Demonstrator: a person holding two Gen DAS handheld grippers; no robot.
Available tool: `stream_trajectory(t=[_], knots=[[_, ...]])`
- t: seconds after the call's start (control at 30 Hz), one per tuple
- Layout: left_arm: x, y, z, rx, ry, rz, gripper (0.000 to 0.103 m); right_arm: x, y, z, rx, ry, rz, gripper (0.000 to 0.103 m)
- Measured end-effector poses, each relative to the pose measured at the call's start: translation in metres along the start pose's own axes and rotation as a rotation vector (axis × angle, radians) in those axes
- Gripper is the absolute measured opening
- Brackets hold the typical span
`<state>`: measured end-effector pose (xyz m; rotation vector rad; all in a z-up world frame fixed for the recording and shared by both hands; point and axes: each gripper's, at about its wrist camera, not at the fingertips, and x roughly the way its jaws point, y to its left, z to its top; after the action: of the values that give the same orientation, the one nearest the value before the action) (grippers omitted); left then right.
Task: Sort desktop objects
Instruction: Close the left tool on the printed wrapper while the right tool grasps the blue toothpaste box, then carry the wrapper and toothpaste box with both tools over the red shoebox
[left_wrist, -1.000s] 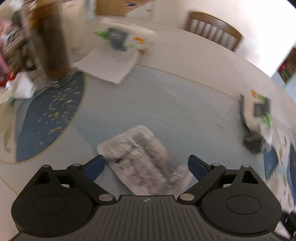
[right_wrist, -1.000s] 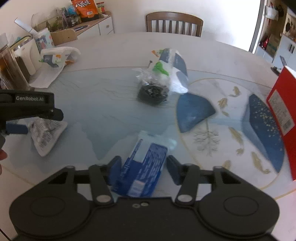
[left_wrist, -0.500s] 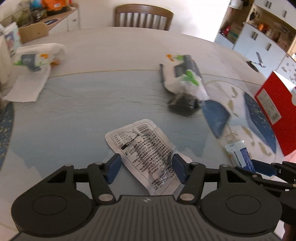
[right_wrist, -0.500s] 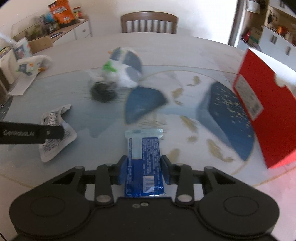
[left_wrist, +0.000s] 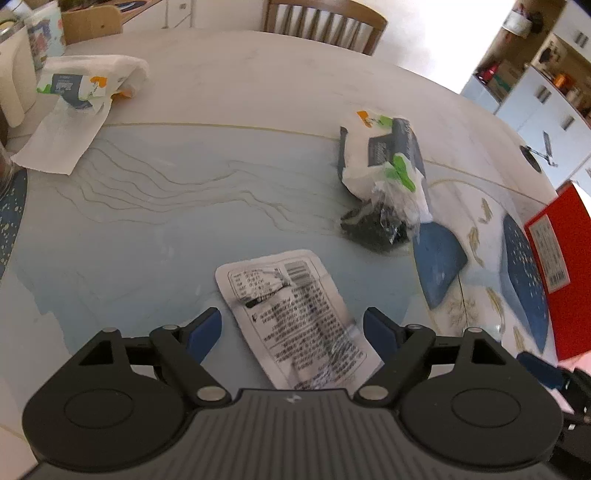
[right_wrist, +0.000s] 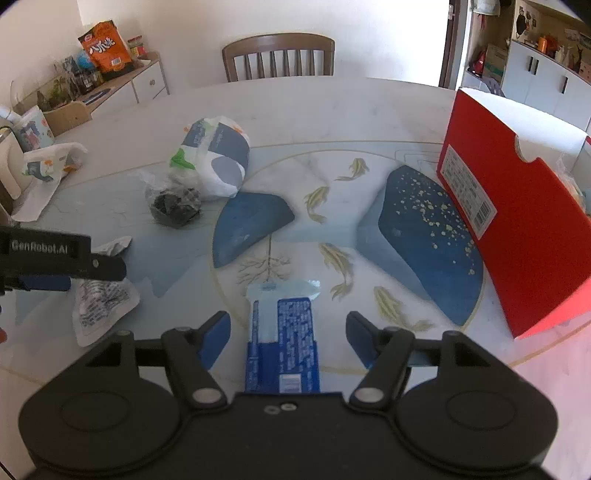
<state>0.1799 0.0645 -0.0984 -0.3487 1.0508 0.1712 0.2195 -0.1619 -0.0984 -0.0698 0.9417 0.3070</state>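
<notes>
Now both grippers are hovering over the near edge of a round patterned table (right_wrist: 369, 110), each pointing down at a flat packet. The left gripper (left_wrist: 291, 325) is standing wide, its blue pads clear of the white printed sachet (left_wrist: 295, 317) lying between them on the table. The right gripper (right_wrist: 288, 328) is likewise wide, with the blue snack packet (right_wrist: 282, 343) lying loose between its pads. Half a second ago both sets of jaws were pinched much narrower around these packets; they have just been opening, so neither packet is being gripped. That is suggesting each packet has just been let go or nudged into place, or that the grasp is being retried. Towards the middle of the table a tissue pack (right_wrist: 218, 162) and a small bag of dark bits (right_wrist: 175, 205) are waiting, touching each other. A red box (right_wrist: 517, 240) is standing open at the right edge, probably the sorting bin.
</notes>
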Motion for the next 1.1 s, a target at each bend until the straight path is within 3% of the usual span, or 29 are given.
stream_trajectory(t=[0.2, 0.5, 0.67, 1.1], knots=[[0.004, -0.008, 0.003, -0.015, 0.002, 0.07, 0.084, 0.005, 0.001, 0.0, -0.027, 0.014, 0.004, 0.066], [0.006, -0.025, -0.01, 0.108, -0.034, 0.131, 0.082, 0.009, 0.003, -0.006, -0.076, 0.023, -0.017, 0.055], [0.002, -0.027, -0.013, 0.126, -0.059, 0.109, 0.068, 0.007, 0.003, -0.006, -0.092, 0.012, -0.006, 0.039], [-0.007, -0.026, -0.02, 0.123, -0.07, 0.036, 0.062, -0.003, -0.012, -0.002, -0.053, -0.008, 0.004, 0.036]])
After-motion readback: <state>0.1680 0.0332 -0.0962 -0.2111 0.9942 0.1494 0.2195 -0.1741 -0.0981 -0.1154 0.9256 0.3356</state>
